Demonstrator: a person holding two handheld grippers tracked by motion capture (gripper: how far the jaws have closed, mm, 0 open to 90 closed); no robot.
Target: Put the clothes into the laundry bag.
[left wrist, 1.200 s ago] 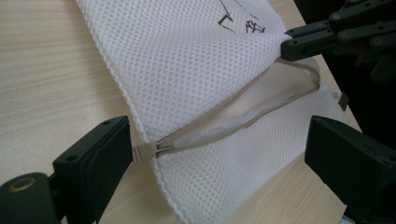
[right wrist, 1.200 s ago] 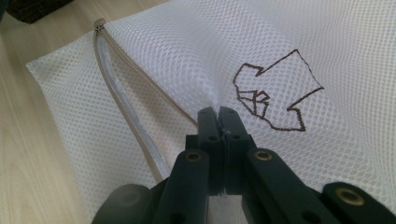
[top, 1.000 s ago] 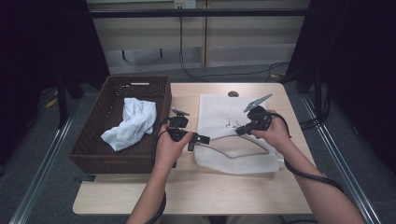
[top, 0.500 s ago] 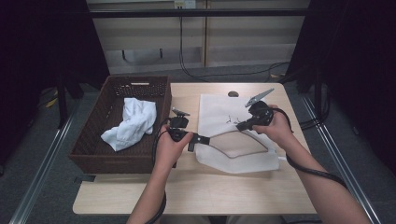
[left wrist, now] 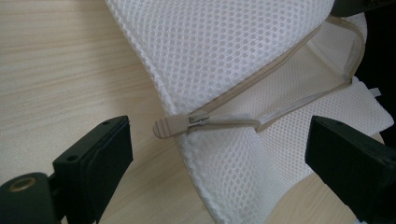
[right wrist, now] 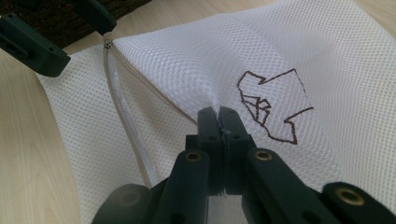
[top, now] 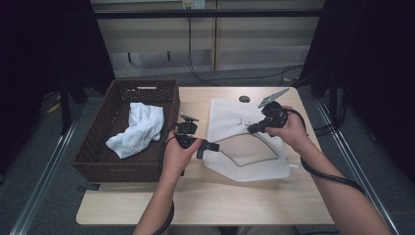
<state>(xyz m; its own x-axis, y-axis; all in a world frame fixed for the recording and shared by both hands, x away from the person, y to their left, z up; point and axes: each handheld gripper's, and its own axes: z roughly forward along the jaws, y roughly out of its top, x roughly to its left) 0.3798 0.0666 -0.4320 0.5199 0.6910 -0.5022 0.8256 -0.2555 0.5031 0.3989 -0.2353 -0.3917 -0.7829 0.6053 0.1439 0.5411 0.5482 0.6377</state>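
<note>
The white mesh bag [top: 244,147] lies on the worktop [top: 195,196], its upper layer pinched by the right gripper [right wrist: 218,114]; the left gripper [left wrist: 219,154], jaws wide, faces the zipper pull [left wrist: 170,127] just ahead, apparently untouched.

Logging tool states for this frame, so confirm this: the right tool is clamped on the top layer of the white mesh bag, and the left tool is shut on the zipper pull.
Not quite. The right tool is clamped on the top layer of the white mesh bag, but the left tool is open: in the left gripper view its jaws stand wide apart on either side of the zipper pull, not touching it.
</note>
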